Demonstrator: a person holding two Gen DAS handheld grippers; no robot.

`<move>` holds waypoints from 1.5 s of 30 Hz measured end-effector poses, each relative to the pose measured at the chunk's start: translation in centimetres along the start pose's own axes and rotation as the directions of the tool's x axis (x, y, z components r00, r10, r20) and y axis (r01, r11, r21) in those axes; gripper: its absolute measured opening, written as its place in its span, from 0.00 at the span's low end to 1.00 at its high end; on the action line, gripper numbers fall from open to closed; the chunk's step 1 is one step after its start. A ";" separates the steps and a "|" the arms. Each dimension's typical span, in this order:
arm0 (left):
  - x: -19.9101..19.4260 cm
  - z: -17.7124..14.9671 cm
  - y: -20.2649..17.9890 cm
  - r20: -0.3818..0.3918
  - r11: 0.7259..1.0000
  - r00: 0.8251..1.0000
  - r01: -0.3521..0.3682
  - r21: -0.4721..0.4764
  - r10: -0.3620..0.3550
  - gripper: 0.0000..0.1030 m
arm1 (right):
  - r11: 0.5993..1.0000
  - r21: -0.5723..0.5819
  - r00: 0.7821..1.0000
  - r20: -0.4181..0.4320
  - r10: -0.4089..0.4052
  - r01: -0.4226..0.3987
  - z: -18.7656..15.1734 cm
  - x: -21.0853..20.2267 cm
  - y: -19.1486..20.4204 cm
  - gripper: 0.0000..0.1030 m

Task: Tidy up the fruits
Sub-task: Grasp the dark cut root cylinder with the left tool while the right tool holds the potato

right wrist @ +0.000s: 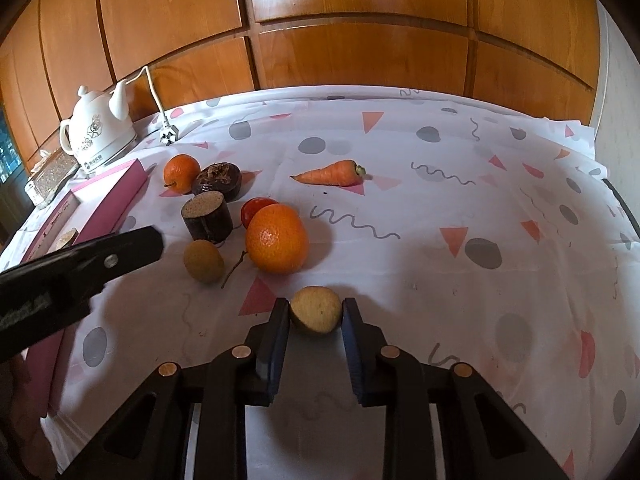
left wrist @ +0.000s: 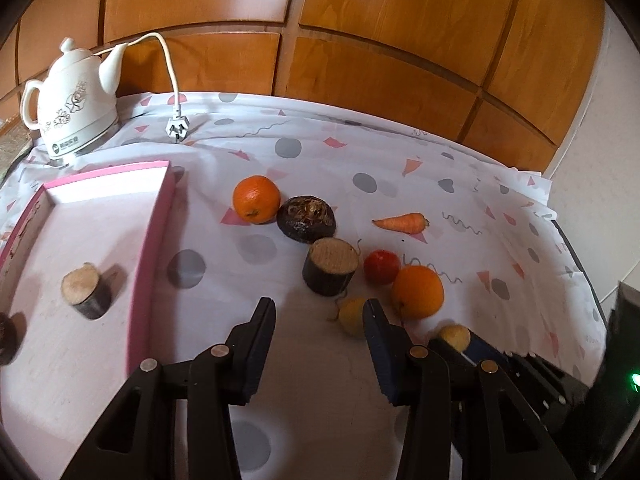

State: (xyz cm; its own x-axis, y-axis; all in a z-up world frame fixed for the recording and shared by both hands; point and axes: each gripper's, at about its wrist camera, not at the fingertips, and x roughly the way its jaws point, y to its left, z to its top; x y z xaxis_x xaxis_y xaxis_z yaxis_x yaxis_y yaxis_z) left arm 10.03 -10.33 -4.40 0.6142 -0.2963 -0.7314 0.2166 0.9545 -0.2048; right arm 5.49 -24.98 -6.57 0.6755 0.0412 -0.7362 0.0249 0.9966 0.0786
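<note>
My right gripper (right wrist: 315, 310) is shut on a small tan longan (right wrist: 316, 309), held just above the tablecloth; it also shows in the left wrist view (left wrist: 455, 336). My left gripper (left wrist: 319, 312) is open and empty, just right of the pink box (left wrist: 154, 216); it appears in the right wrist view (right wrist: 120, 248). On the cloth lie two oranges (right wrist: 277, 238) (right wrist: 181, 172), a red tomato (right wrist: 256, 208), another longan (right wrist: 203, 260), a carrot (right wrist: 330, 173), a dark round fruit (right wrist: 218, 180) and a dark cut cylinder piece (right wrist: 207, 216). Another cut piece (left wrist: 85, 290) lies in the box.
A white kettle (left wrist: 74, 96) with cord and plug (left wrist: 178, 128) stands at the back left. Wooden panels (left wrist: 360, 20) rise behind the table. The table's right edge (left wrist: 576, 248) drops off. A dark object (left wrist: 6, 340) lies at the box's near-left corner.
</note>
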 end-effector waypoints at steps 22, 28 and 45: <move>5.1 1.9 -0.1 -0.053 0.999 0.998 0.015 -0.046 -0.018 0.38 | 0.999 0.023 1.000 0.017 -0.024 0.024 -0.1 0.3 -0.1 0.26; 4.6 1.5 -0.1 -0.021 0.999 0.999 0.033 -0.037 -0.034 0.35 | 0.999 0.021 0.999 0.019 -0.027 0.027 -0.1 0.3 0.0 0.26; -0.6 -3.6 1.1 0.028 0.994 0.995 -0.101 0.046 0.100 0.34 | 0.999 0.010 0.999 0.018 -0.041 0.040 -0.1 0.3 0.2 0.26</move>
State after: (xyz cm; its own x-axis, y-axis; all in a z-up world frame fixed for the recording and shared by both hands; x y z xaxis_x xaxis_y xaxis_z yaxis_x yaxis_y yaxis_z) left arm 7.15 -8.99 -6.50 0.6535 -0.2004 -0.7300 0.1884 0.9770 -0.0996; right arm 5.64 -24.76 -6.88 0.6870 -0.0006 -0.7266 0.0592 0.9967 0.0552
